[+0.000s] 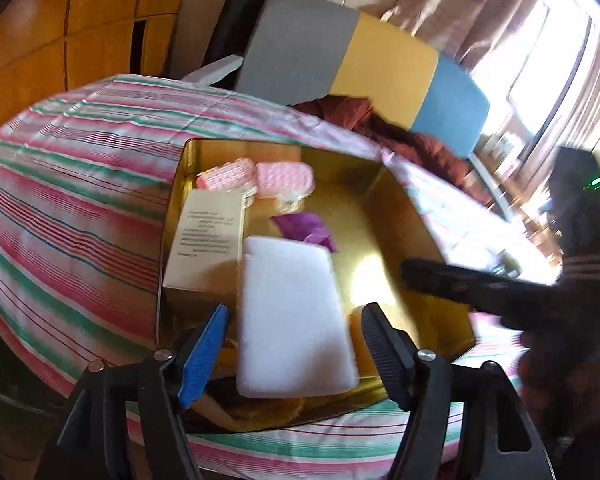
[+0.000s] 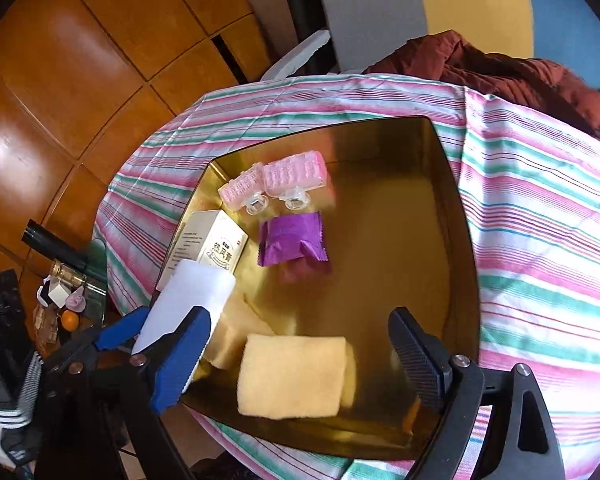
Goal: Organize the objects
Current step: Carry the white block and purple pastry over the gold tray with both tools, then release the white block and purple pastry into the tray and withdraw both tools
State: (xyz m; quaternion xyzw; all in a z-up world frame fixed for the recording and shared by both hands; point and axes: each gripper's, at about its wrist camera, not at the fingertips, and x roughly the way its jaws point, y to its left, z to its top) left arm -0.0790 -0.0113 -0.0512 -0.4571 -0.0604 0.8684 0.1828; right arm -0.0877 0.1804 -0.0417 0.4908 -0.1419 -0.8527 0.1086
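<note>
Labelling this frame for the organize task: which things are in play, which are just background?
In play:
gold tin
white sponge between the left gripper fingers
yellow cloth
purple packet
pink clips
cream box
right gripper, open over the tin

Background:
striped tablecloth
maroon garment
chair
clutter on the floor

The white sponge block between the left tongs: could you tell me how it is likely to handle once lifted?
The white sponge block looks like foam, so probably light and slightly squashy. Its flat, matte faces should resist slipping and rolling.
</note>
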